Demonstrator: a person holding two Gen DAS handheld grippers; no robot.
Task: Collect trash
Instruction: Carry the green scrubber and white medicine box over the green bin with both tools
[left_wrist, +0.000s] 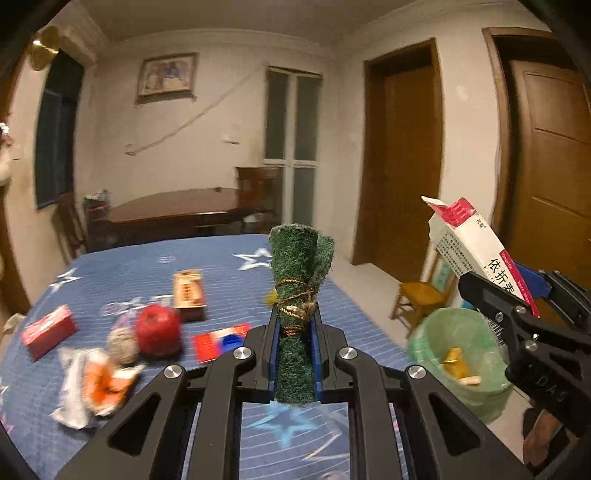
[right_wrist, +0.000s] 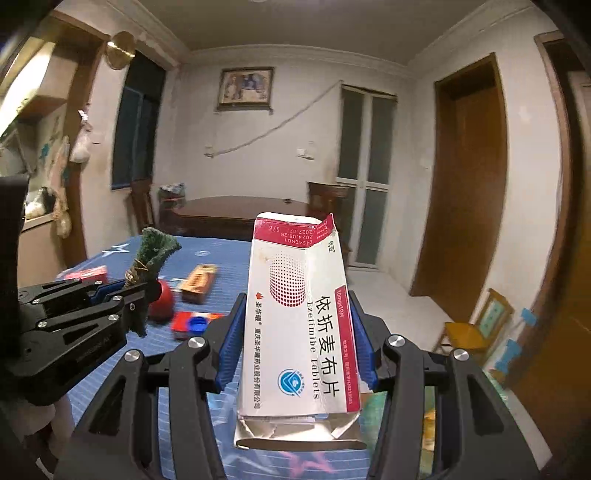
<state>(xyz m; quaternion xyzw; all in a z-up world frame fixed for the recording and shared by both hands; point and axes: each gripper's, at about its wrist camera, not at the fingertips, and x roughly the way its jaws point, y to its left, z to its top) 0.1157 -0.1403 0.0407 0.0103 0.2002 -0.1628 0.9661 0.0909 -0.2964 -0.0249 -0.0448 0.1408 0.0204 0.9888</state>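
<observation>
My left gripper is shut on a rolled green scouring pad tied with brown string, held upright above the blue star-patterned table. My right gripper is shut on a white and red medicine box with torn ends. In the left wrist view the medicine box shows in the right gripper at the right, above a bin lined with a green bag. The right wrist view has the left gripper with the green scouring pad at its left.
On the table lie a red ball of yarn, a beige yarn ball, a crumpled white and orange wrapper, a red box, a brown carton and a red and blue packet. A yellow stool stands past the bin.
</observation>
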